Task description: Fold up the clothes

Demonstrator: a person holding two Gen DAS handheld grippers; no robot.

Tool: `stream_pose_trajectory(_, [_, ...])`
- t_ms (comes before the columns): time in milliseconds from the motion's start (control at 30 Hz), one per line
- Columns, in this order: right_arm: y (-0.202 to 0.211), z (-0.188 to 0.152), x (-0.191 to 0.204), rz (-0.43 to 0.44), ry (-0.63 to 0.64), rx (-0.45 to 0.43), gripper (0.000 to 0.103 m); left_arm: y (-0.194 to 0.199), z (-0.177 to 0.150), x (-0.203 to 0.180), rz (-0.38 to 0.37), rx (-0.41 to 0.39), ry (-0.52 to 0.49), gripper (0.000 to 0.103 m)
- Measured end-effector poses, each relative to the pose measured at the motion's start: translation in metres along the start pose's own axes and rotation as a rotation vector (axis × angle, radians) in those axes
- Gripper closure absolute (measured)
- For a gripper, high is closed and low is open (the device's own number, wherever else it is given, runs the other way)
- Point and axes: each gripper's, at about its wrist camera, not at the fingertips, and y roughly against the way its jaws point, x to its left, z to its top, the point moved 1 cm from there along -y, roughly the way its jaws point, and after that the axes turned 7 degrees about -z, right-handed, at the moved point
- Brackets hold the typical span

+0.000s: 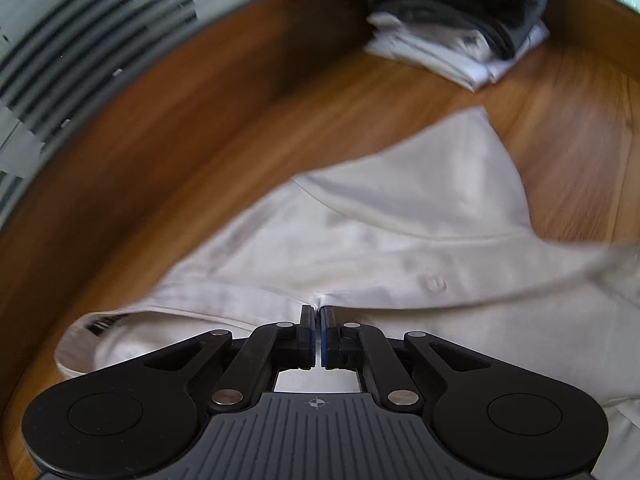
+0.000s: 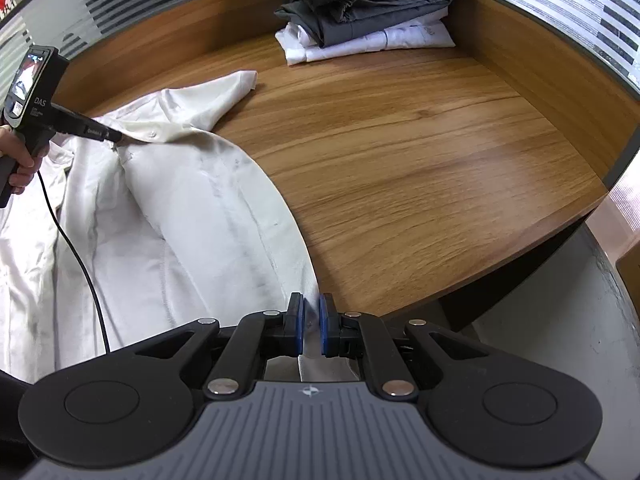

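Note:
A cream-white button shirt [image 1: 400,240] lies spread and rumpled on the wooden table [image 1: 192,140]. In the left wrist view my left gripper [image 1: 319,310] is shut on a fold of the shirt near its collar and button placket. The right wrist view shows the same shirt [image 2: 180,208] on the left of the table, with the left gripper [image 2: 114,138] pinching it at the far side. My right gripper [image 2: 312,304] is shut on the shirt's near edge, and cloth shows between its blue pads [image 2: 326,320].
A stack of folded grey and white clothes [image 2: 360,12] stands at the back of the table [image 2: 420,160]; it also shows in the left wrist view as a stack [image 1: 460,40]. The table's front right edge [image 2: 560,220] drops off. A hand [image 2: 20,160] holds the left gripper; its black cable [image 2: 80,256] crosses the shirt.

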Motion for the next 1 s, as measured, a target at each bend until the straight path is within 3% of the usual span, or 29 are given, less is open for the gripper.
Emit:
stream_pose_trajectory(200, [0.033, -0.008, 0.027, 0.057, -0.013, -0.034, 0.094, 0.037, -0.003, 0.043, 0.022, -0.034, 0.002, 0.099])
stream_pose_trajectory(433, [0.068, -0.039, 0.09, 0.148, 0.0, -0.012, 0.095, 0.074, -0.021, 0.093, 0.022, -0.05, -0.032, 0.099])
stream_pose_trajectory(700, [0.081, -0.075, 0.173, 0.215, 0.058, 0.013, 0.095, 0.074, -0.057, 0.126, 0.032, -0.025, -0.084, 0.099])
stream_pose_trajectory(1000, [0.074, -0.101, 0.226, 0.208, 0.095, 0.057, 0.095, 0.054, -0.077, 0.14, 0.043, 0.004, -0.092, 0.099])
